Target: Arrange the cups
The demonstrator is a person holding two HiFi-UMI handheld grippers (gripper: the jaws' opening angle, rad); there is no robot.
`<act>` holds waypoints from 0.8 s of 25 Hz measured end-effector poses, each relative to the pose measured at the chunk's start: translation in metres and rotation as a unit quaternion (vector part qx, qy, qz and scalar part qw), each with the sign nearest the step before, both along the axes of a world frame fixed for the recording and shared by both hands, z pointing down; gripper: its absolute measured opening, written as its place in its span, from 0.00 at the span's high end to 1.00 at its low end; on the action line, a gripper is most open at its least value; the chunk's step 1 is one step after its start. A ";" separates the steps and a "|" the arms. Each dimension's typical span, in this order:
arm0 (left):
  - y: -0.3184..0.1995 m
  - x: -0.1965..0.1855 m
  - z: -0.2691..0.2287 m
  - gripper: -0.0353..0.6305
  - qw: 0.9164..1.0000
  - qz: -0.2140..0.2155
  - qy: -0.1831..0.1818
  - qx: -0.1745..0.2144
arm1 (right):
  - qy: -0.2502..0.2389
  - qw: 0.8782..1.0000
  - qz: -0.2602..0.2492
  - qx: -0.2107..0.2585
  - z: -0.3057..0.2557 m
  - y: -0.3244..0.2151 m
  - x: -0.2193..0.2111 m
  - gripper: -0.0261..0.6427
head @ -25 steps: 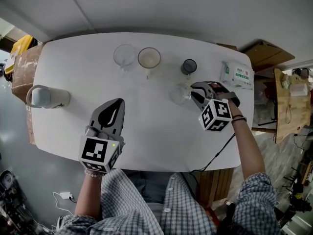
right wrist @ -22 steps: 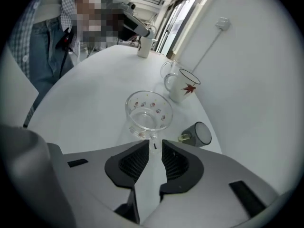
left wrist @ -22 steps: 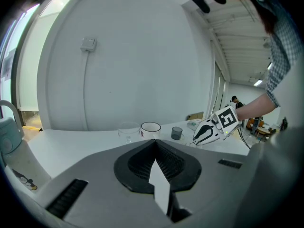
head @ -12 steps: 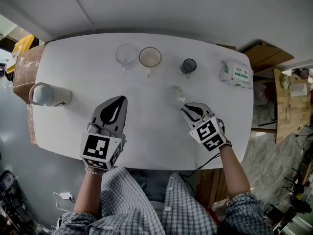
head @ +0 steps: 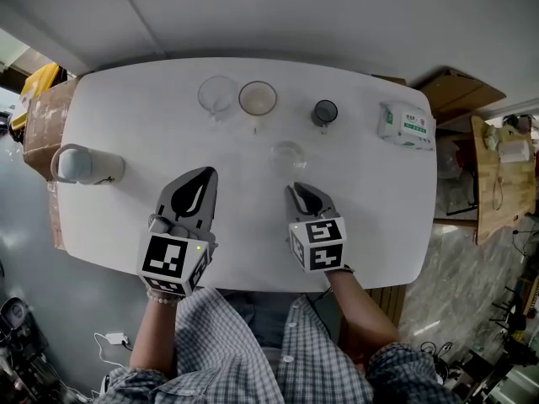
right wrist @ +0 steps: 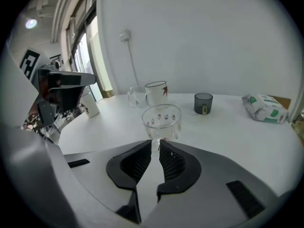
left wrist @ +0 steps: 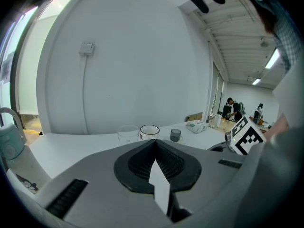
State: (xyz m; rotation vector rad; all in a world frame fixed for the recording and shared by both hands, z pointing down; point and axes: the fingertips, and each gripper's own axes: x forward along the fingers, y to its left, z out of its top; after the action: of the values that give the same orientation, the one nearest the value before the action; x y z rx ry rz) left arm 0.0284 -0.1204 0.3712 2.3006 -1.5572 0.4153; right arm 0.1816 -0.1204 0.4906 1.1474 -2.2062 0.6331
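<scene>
A clear patterned glass cup (head: 289,154) (right wrist: 161,122) stands mid-table, just ahead of my right gripper (head: 301,194) (right wrist: 156,144). That gripper's jaws are shut on the cup's clear handle. Along the far side stand a clear glass (head: 216,95) (right wrist: 134,97), a white mug (head: 257,98) (right wrist: 156,93) and a small dark cup (head: 325,113) (right wrist: 203,103). My left gripper (head: 199,180) (left wrist: 154,147) rests near the front left, shut and holding nothing. Its own view shows the same far row: clear glass (left wrist: 127,133), white mug (left wrist: 149,131), dark cup (left wrist: 175,135).
A pale blue jug (head: 82,164) (left wrist: 9,141) lies at the white table's (head: 152,133) left end. A tissue pack (head: 407,125) (right wrist: 263,108) sits at the far right. Cardboard boxes stand off the table's left edge (head: 42,124) and right edge (head: 455,91).
My right gripper has swung from the table's right side toward the middle and front, and the patterned glass cup has shifted left with it. The left gripper has stayed put.
</scene>
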 end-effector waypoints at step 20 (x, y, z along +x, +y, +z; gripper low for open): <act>0.010 -0.020 -0.007 0.93 1.000 -0.029 0.000 0.006 | -0.044 0.988 0.151 0.003 0.003 -0.083 -0.007 0.87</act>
State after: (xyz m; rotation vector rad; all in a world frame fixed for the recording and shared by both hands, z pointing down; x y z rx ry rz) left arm 0.0079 -0.1100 0.3646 2.2587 -1.6271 0.3920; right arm 0.1742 -0.2039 0.4932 1.4987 -2.1237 0.8148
